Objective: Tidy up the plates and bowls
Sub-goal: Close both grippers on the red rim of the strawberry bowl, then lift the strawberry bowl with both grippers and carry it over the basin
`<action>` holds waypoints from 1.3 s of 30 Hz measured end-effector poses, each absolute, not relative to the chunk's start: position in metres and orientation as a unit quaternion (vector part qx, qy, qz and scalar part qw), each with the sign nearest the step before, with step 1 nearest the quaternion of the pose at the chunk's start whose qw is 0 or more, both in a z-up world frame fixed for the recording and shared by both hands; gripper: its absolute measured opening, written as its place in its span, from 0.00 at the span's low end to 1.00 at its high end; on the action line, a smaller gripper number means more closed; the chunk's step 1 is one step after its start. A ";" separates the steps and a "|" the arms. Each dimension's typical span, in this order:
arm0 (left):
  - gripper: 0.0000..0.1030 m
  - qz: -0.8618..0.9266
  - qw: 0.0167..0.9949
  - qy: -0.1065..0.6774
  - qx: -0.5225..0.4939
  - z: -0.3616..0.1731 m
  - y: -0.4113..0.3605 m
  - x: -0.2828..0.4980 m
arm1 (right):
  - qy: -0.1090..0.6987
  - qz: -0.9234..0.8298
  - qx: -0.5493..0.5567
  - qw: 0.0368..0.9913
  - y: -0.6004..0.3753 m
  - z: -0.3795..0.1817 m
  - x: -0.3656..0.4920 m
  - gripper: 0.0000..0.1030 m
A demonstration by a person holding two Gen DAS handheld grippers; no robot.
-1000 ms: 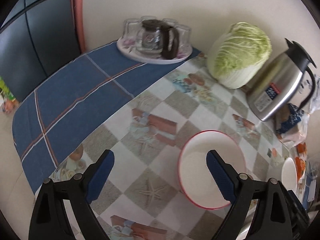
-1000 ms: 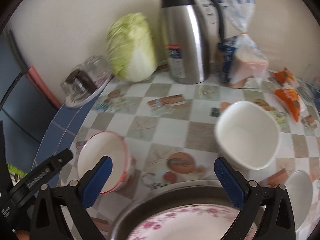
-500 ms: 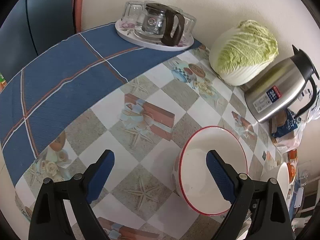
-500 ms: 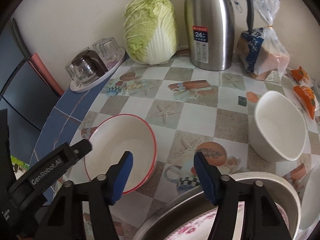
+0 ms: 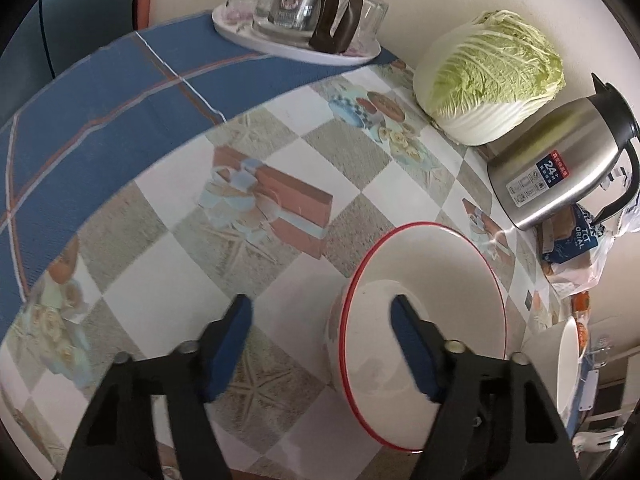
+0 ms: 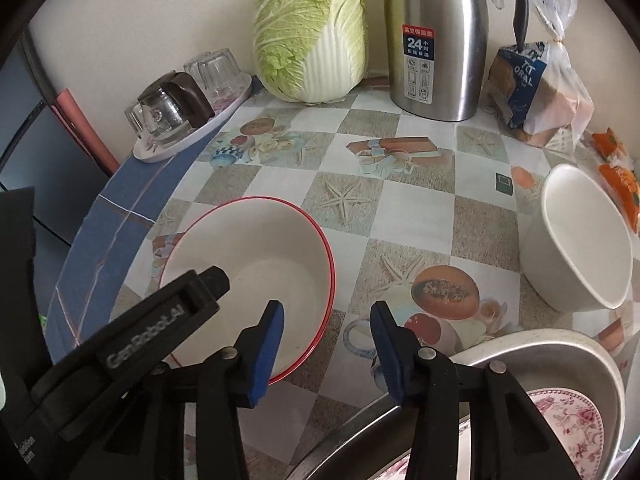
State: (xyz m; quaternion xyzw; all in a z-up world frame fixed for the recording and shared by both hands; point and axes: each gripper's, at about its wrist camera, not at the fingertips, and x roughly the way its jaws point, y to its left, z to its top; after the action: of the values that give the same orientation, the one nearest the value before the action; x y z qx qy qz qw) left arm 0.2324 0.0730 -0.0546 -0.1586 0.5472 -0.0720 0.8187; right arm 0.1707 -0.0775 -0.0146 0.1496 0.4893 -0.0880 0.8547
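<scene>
A white bowl with a red rim (image 5: 424,320) (image 6: 248,264) stands on the checked tablecloth. My left gripper (image 5: 320,308) straddles its left wall, one blue pad inside and one outside, well off the wall. Its jaws are closing. My right gripper (image 6: 327,312) straddles the bowl's right rim the same way, jaws closing, pads clear of it. One black finger of the left gripper (image 6: 192,292) reaches over the bowl. A plain white bowl (image 6: 580,240) (image 5: 568,364) sits to the right. A flowered plate (image 6: 560,420) lies in a metal basin (image 6: 520,344).
Along the wall stand a cabbage (image 6: 312,32), a steel thermos jug (image 6: 436,40), a bag of bread (image 6: 536,84) and a tray of upturned glasses with a glass pot (image 6: 180,104). Orange snack packets (image 6: 620,176) lie far right. A blue cloth (image 5: 100,112) covers the table's left end.
Both grippers have come down onto the red-rimmed bowl and their jaws have narrowed. The right gripper has shifted left from over the basin to the bowl's right rim.
</scene>
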 end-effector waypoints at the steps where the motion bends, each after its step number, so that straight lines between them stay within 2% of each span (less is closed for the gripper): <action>1: 0.54 -0.076 0.817 0.549 -0.160 -0.056 0.072 0.233 | 0.490 -0.087 0.146 0.855 -0.076 -0.015 0.171 0.42; 2: 0.51 -0.079 0.816 0.550 -0.160 -0.058 0.072 0.233 | 0.491 -0.085 0.144 0.855 -0.075 -0.015 0.172 0.40; 4: 0.35 -0.084 0.814 0.552 -0.159 -0.060 0.071 0.234 | 0.494 -0.078 0.142 0.854 -0.073 -0.017 0.173 0.36; 6: 0.24 -0.084 0.816 0.551 -0.152 -0.061 0.072 0.234 | 0.495 -0.072 0.139 0.855 -0.070 -0.019 0.174 0.32; 12: 0.21 -0.080 0.824 0.547 -0.129 -0.058 0.073 0.232 | 0.499 -0.062 0.132 0.854 -0.063 -0.022 0.175 0.27; 24: 0.21 -0.065 0.822 0.549 -0.134 -0.063 0.086 0.231 | 0.506 -0.036 0.120 0.853 -0.050 -0.023 0.178 0.27; 26: 0.18 -0.067 0.823 0.549 -0.133 -0.062 0.086 0.231 | 0.506 -0.037 0.119 0.853 -0.049 -0.024 0.178 0.27; 28: 0.09 -0.074 0.823 0.547 -0.133 -0.060 0.085 0.230 | 0.507 -0.039 0.114 0.854 -0.048 -0.024 0.178 0.27; 39: 0.09 -0.080 0.847 0.511 -0.120 -0.020 0.088 0.219 | 0.466 -0.038 0.085 0.880 -0.037 0.009 0.166 0.24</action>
State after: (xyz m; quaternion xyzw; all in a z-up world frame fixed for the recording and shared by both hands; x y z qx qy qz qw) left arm 0.2191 0.0876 -0.0196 -0.1197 0.5112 -0.0804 0.8473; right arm 0.1658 -0.0374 0.0094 0.0847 0.4656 -0.0385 0.8801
